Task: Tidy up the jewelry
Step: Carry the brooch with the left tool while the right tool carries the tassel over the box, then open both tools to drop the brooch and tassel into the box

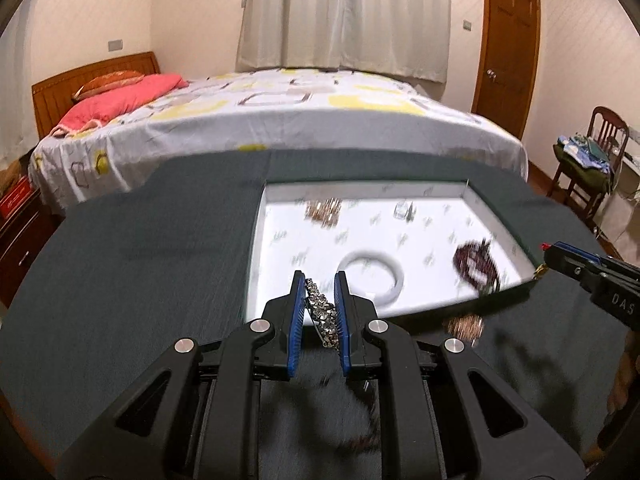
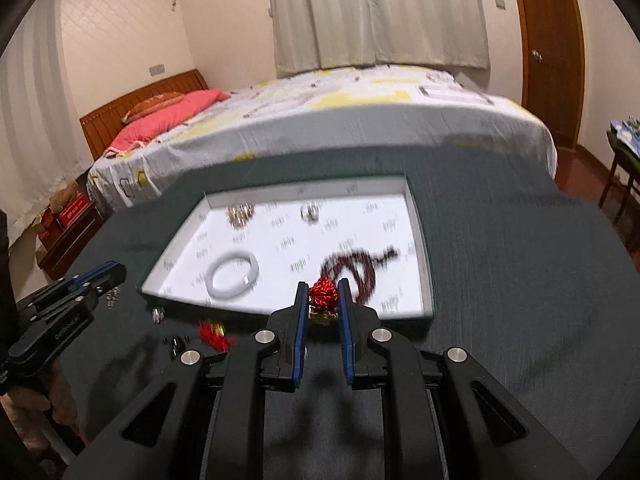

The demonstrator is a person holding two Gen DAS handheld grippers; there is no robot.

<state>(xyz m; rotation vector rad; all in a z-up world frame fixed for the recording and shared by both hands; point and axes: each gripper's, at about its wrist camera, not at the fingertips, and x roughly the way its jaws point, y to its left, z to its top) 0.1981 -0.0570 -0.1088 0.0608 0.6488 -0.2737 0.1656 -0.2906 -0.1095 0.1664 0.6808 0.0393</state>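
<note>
Left gripper (image 1: 320,280) is clenching a rhinestone strand (image 1: 322,312) and right gripper (image 2: 323,290) is gripping a red knot charm (image 2: 323,294), both hovering at the white tray (image 2: 420,240) near edge, likely for sorting beside the white bangle (image 2: 232,276) and dark beads (image 2: 356,268).

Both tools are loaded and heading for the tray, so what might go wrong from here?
1. The rhinestone piece sits slanted in the left tool and may slip.
2. The right tool grips the red ornament near its tips only.
3. Drops could land on the white bangle or dark beads.
</note>
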